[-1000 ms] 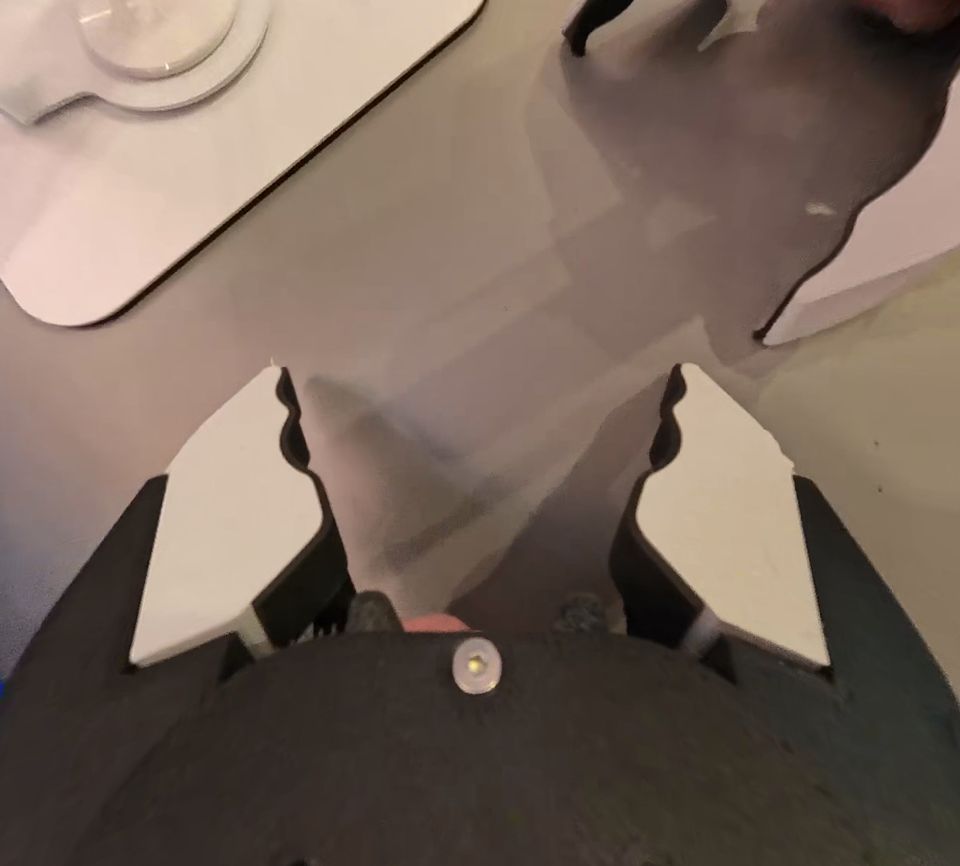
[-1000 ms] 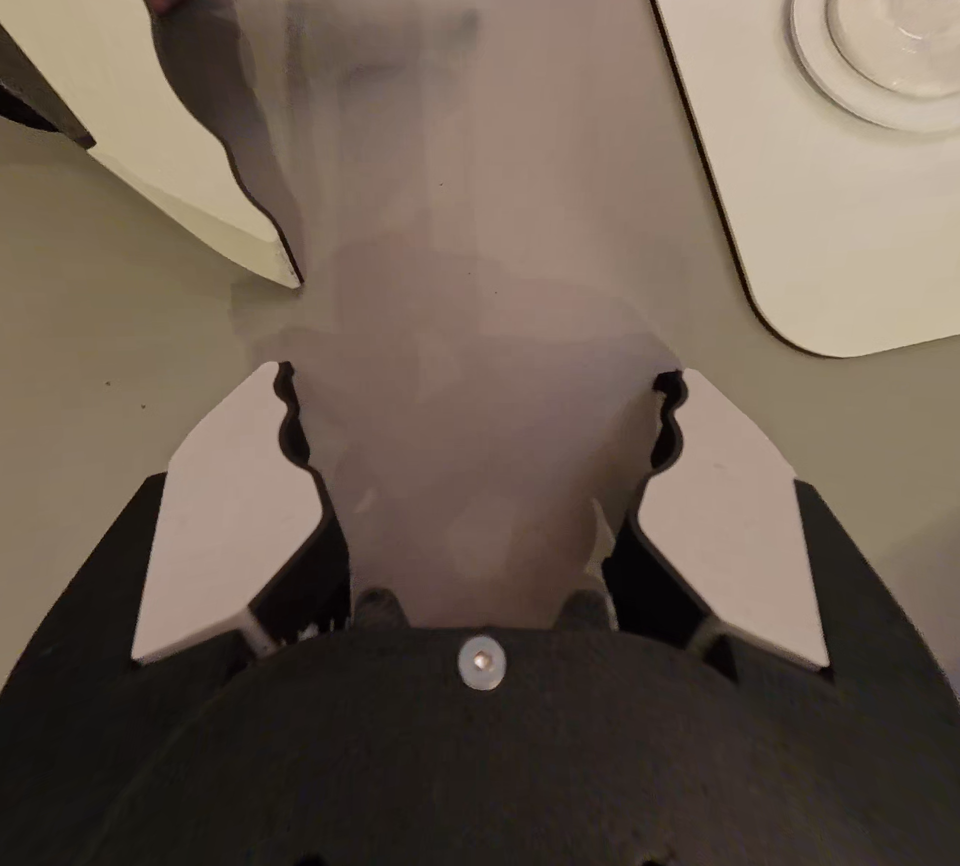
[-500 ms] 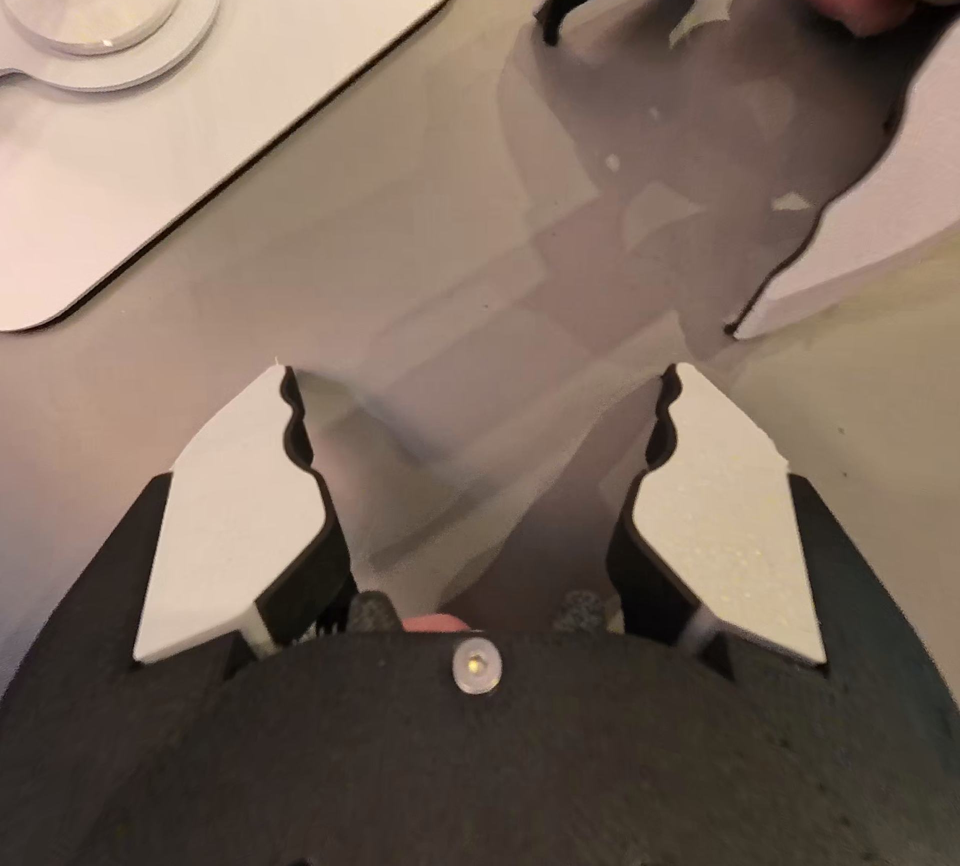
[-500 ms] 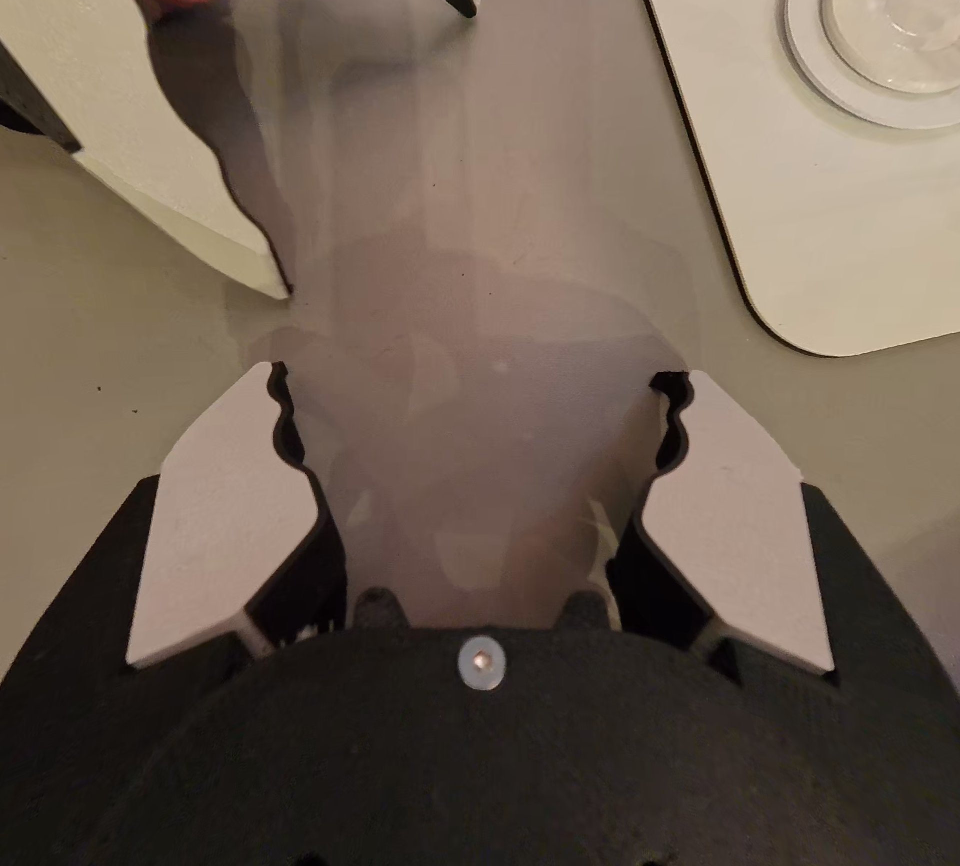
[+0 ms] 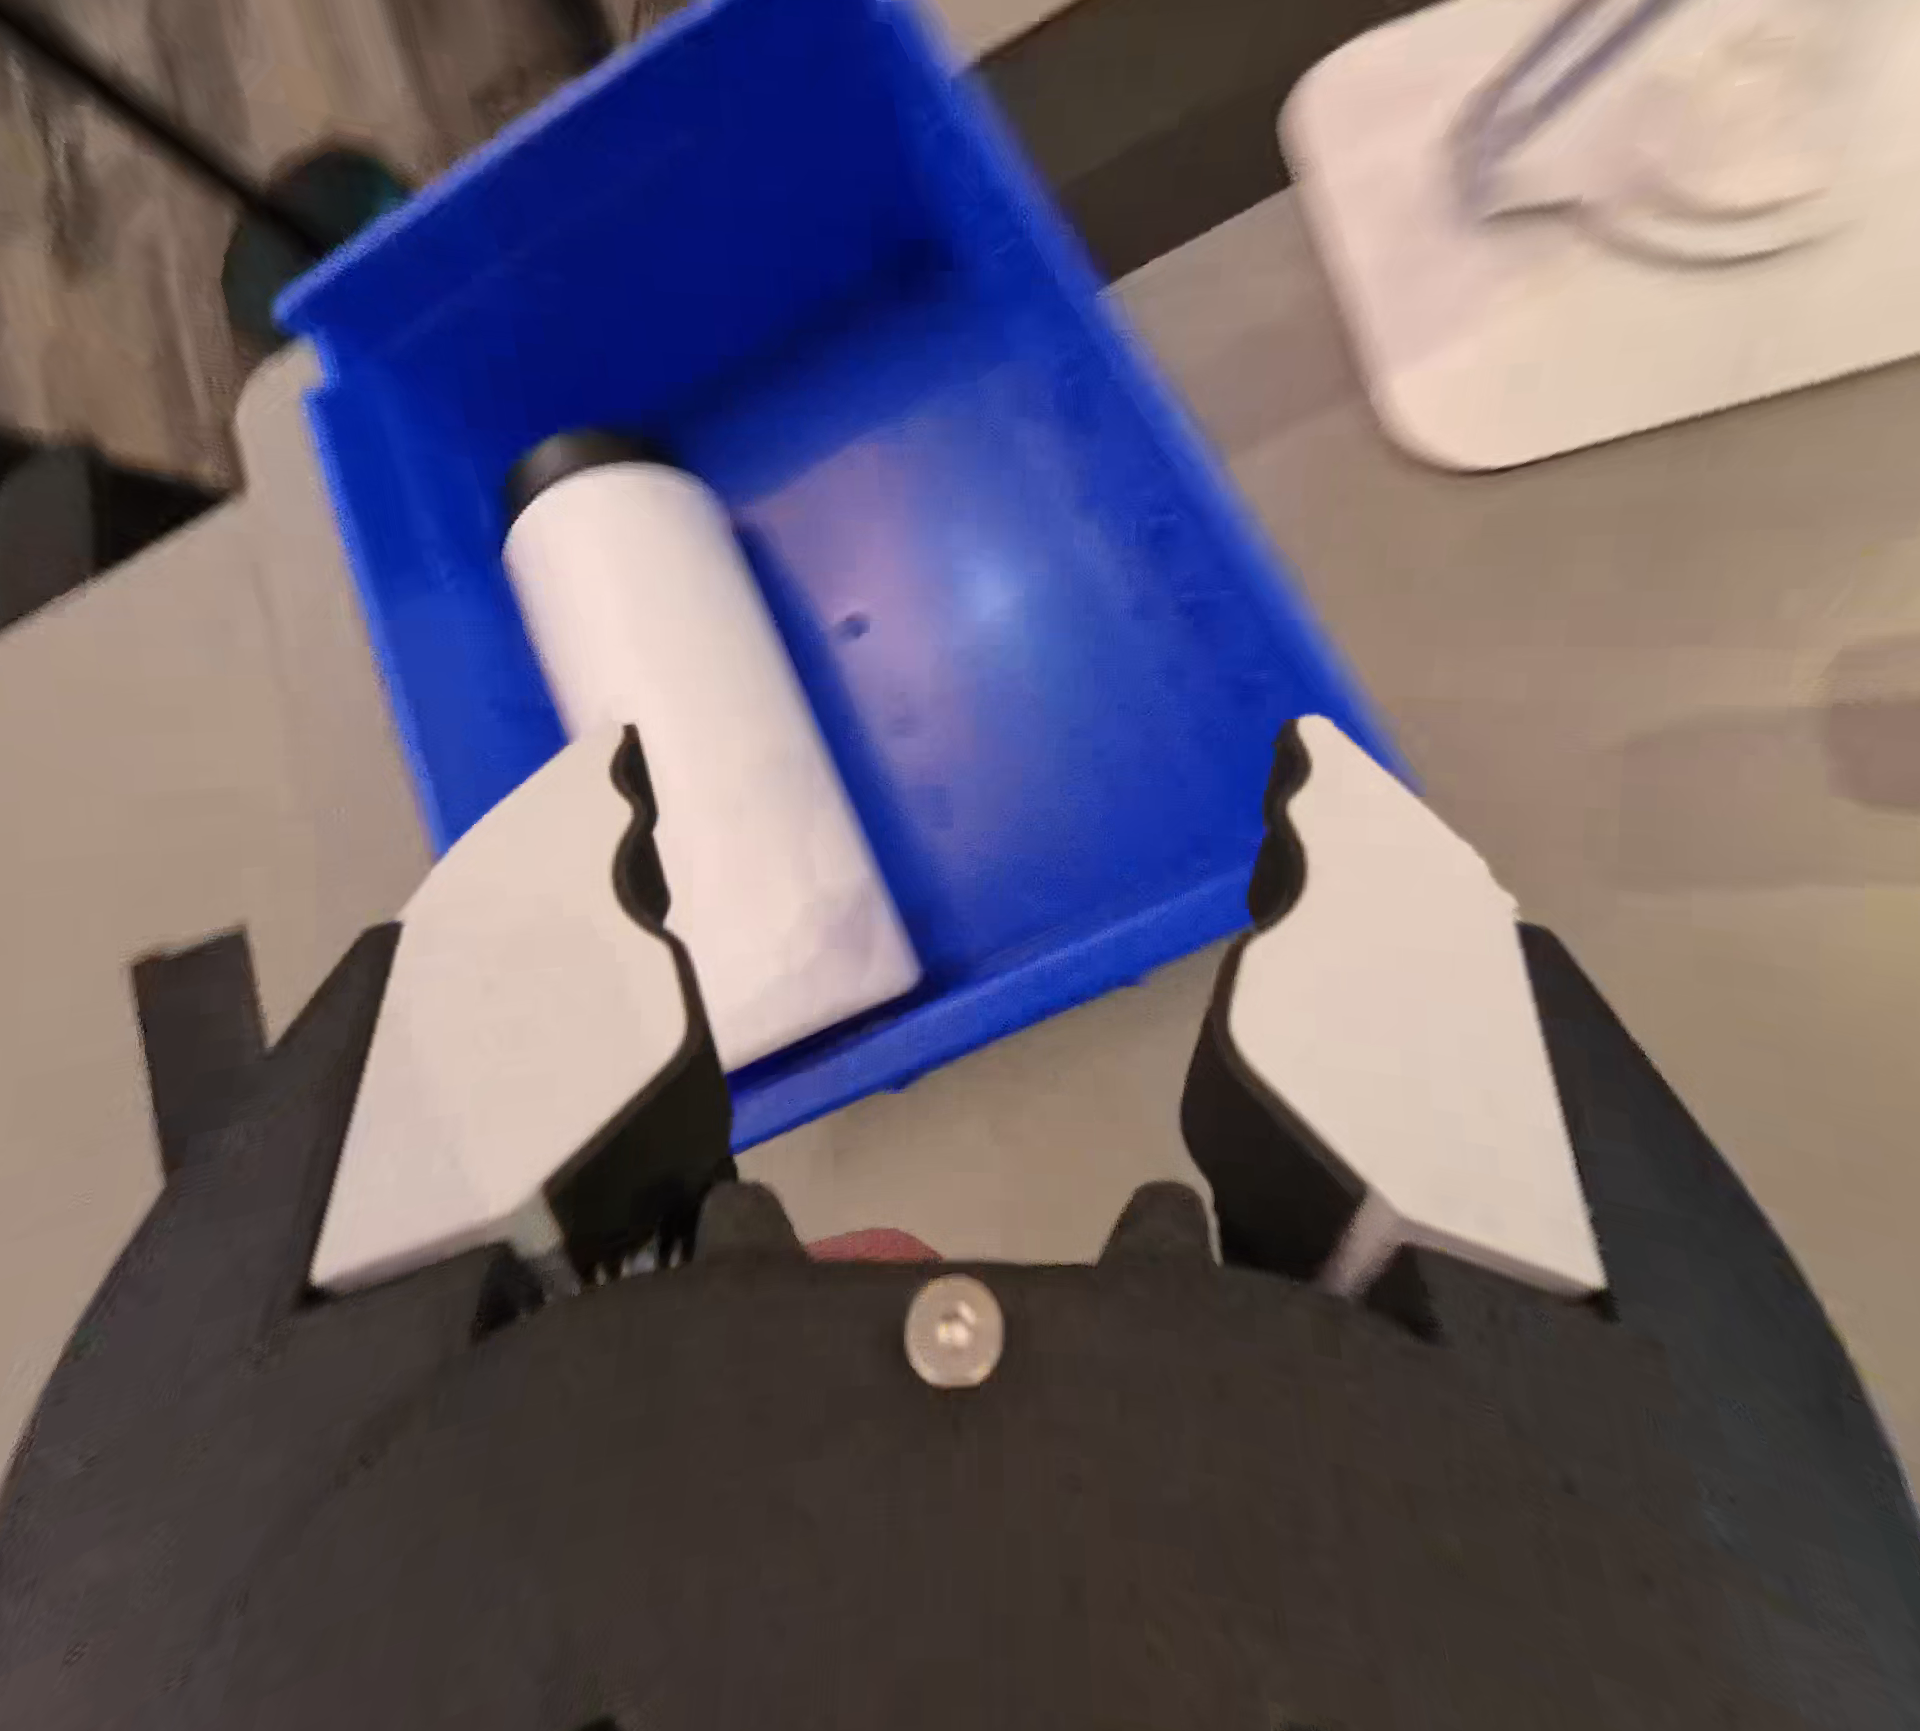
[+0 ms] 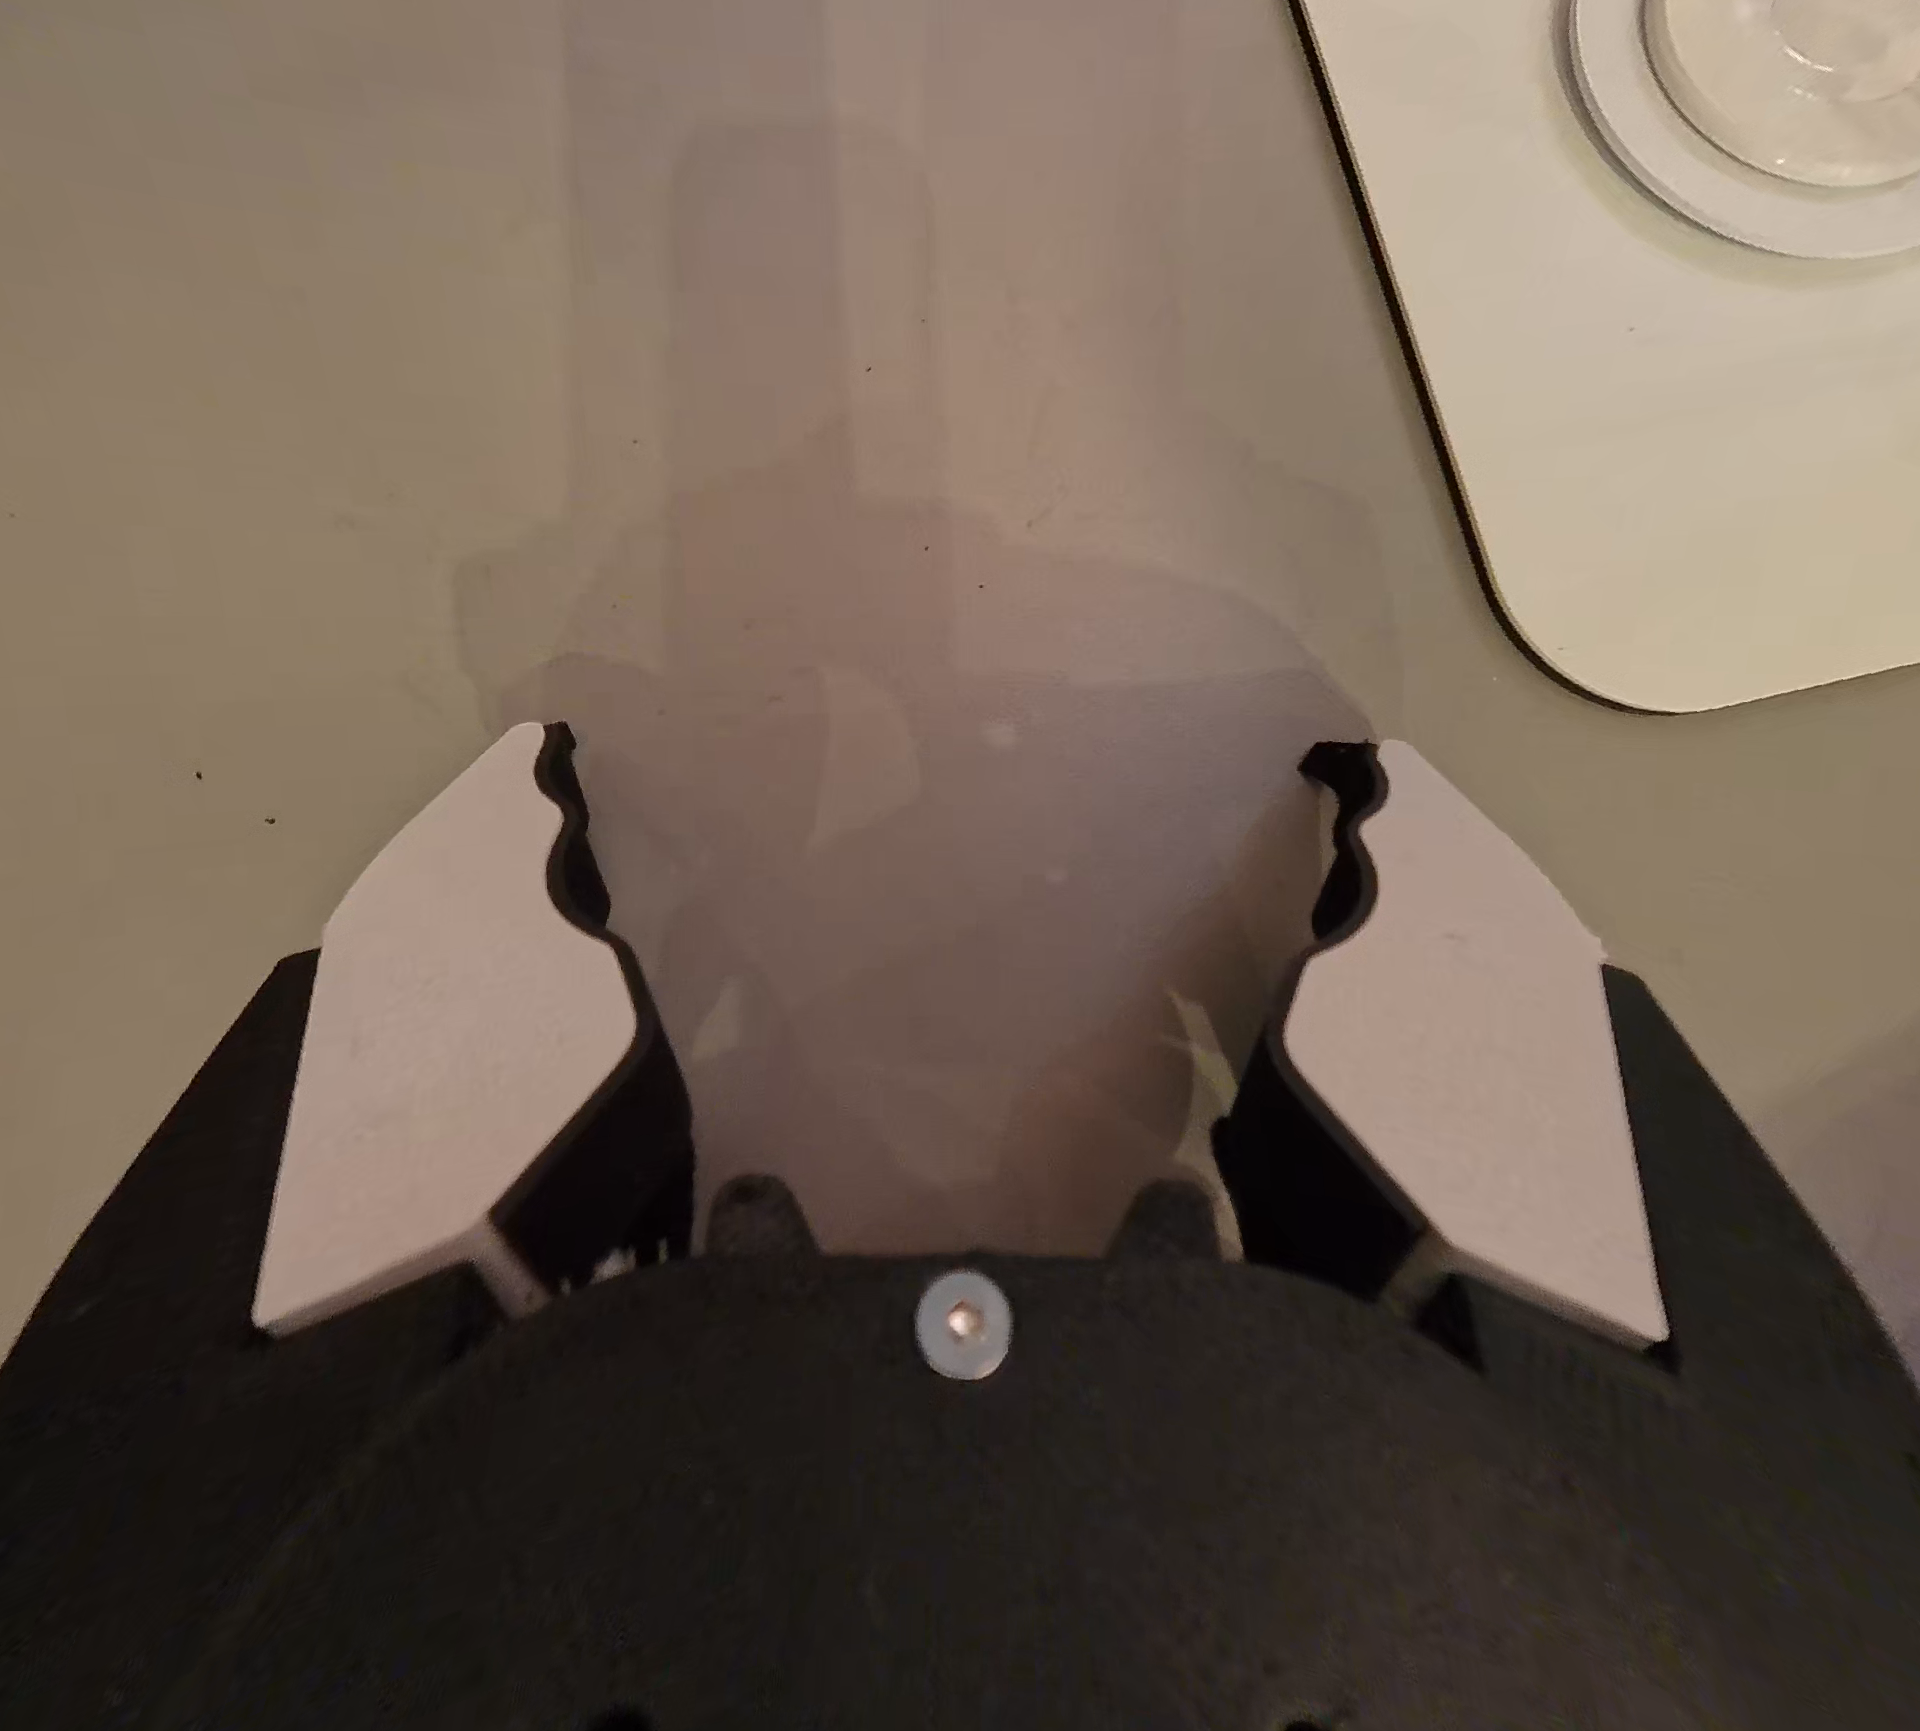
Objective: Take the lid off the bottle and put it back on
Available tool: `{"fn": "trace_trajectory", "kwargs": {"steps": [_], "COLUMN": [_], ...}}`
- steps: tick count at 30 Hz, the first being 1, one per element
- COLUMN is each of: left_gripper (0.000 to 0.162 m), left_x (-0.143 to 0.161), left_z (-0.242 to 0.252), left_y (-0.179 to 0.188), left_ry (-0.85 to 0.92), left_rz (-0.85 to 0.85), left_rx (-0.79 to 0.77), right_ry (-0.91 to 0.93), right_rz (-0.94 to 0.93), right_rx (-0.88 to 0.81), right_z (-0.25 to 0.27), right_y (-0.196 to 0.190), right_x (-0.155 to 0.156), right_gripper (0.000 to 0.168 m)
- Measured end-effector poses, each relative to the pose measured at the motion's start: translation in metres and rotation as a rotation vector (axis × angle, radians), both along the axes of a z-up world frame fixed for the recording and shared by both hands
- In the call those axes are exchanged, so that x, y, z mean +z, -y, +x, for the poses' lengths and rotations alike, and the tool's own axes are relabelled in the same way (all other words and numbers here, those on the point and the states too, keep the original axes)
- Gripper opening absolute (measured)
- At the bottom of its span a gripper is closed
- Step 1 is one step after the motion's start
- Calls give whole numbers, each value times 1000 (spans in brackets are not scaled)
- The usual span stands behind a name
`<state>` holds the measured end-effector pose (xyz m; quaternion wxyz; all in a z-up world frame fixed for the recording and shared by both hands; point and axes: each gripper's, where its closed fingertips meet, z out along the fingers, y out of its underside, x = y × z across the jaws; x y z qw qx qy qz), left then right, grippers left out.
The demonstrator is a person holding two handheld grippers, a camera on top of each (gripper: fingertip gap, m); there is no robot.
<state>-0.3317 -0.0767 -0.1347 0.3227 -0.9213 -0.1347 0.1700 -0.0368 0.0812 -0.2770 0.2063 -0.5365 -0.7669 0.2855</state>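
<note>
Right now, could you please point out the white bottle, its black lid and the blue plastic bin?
white bottle (image 5: 707,725): left wrist view, mid-body.
black lid (image 5: 566,460): left wrist view, far end.
blue plastic bin (image 5: 665,154): left wrist view, far wall.

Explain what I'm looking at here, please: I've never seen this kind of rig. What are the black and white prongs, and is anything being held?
Each picture comes from a camera mounted on a handheld two-finger gripper, looking forward along its fingers. A person carries one in each hand; there is no robot arm.

In the left wrist view, the left gripper is open and empty. It points at a blue bin on a grey table. A white bottle lies on its side in the bin, its dark lid still on, at the far end. This picture is blurred by motion.

In the right wrist view, the right gripper is also open and empty, over bare table. A white board lies to the right, carrying a round clear disc.
</note>
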Motion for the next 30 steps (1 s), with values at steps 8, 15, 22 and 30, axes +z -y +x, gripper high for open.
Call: {"fn": "trace_trajectory", "kwargs": {"steps": [8,15,22,30], "left_gripper": [113,111,101,99], "left_x": [-82,-117,-130,-106], "left_z": [-81,-89,-90,-87], "left_y": [22,20,14,9], "left_ry": [128,195,311,227], "left_rz": [-411,-549,-606,-442], "left_rx": [204,213,158,116], "right_ry": [0,-1,-1,-1], "right_rz": [0,-1,-1,-1], "right_rx": [0,3,4,4], "right_z": [0,0,0,0], "right_y": [0,0,0,0], "right_x": [0,0,0,0], "right_gripper": [133,133,133,133]}}
